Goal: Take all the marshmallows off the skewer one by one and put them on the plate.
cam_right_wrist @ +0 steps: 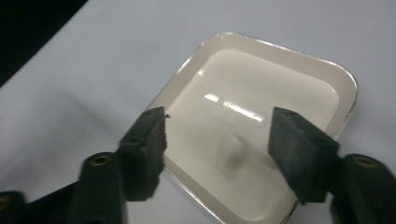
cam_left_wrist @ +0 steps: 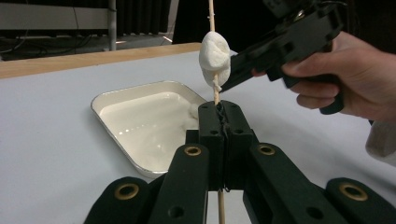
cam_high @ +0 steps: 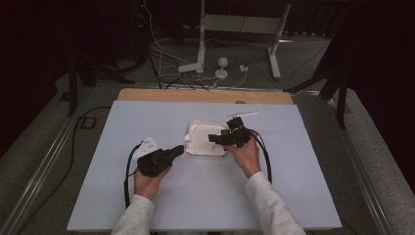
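Your left gripper (cam_left_wrist: 219, 122) clamps a wooden skewer (cam_left_wrist: 215, 95) with a marshmallow (cam_left_wrist: 215, 59) just above its jaws; your right gripper (cam_right_wrist: 219, 140) hangs spread over the cream tray (cam_right_wrist: 327, 74).

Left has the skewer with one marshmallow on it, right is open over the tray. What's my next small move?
Probably lower the open right gripper onto the blurred white lump in the tray and close. The skewer, clamped by the left gripper, carries one marshmallow.
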{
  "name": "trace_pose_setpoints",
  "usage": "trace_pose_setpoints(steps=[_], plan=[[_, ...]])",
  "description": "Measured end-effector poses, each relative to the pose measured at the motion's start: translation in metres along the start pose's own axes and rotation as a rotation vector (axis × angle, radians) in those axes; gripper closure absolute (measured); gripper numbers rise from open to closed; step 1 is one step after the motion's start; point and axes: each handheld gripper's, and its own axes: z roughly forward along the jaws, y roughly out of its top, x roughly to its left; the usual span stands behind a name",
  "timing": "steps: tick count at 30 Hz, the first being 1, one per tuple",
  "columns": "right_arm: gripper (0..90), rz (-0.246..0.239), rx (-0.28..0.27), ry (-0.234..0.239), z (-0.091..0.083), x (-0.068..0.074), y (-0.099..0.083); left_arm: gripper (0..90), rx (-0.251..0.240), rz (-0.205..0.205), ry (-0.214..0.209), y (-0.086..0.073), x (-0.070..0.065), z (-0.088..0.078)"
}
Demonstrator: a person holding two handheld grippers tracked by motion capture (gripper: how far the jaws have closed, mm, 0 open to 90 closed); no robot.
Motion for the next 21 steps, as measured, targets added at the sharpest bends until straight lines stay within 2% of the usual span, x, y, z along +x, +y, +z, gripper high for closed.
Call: trace_pose_setpoints(steps=[1, 2, 7, 9, 10, 11, 13, 15, 16, 17, 19, 21], plan=[[32.5, 0.0, 0.0, 0.0, 0.0, 0.0, 0.0, 90.0, 0.0, -0.001, 0.001, 0.0, 0.0, 0.0], [28.7, 0.005, -0.02, 0.031, -0.005, 0.002, 0.002, 90.0, -0.001, -0.001, 0.001, 0.0, 0.0, 0.0], [26.0, -0.005, -0.049, 0.093, -0.015, 0.01, 0.004, 90.0, 0.0, 0.0, 0.001, 0.0, -0.001, 0.001], [24.9, -0.01, -0.059, 0.14, -0.018, 0.016, 0.004, 90.0, -0.001, -0.001, 0.001, 0.0, -0.001, 0.002], [24.9, -0.01, -0.059, 0.14, -0.018, 0.016, 0.004, 90.0, -0.001, -0.001, 0.002, 0.0, -0.001, 0.002], [24.4, -0.009, -0.069, 0.172, -0.02, 0.02, 0.005, 90.0, -0.001, -0.001, 0.002, 0.0, -0.001, 0.002], [24.4, -0.008, -0.07, 0.188, -0.02, 0.023, 0.005, 90.0, -0.002, -0.002, 0.001, 0.0, -0.002, 0.002], [24.6, -0.011, -0.074, 0.236, -0.02, 0.03, 0.006, 90.0, -0.005, -0.004, -0.001, 0.0, -0.002, 0.002], [24.6, -0.011, -0.074, 0.236, -0.02, 0.03, 0.006, 90.0, -0.006, -0.004, -0.003, 0.0, -0.002, 0.001], [26.3, -0.017, -0.071, 0.269, -0.018, 0.036, 0.006, 90.0, -0.009, -0.007, -0.005, 0.001, -0.002, 0.001], [27.9, -0.02, -0.069, 0.283, -0.018, 0.038, 0.006, 90.0, -0.015, -0.013, -0.01, 0.001, -0.002, 0.001], [35.2, -0.026, -0.062, 0.326, -0.014, 0.044, 0.006, 90.0, -0.019, -0.015, -0.014, 0.001, -0.002, 0.001]])
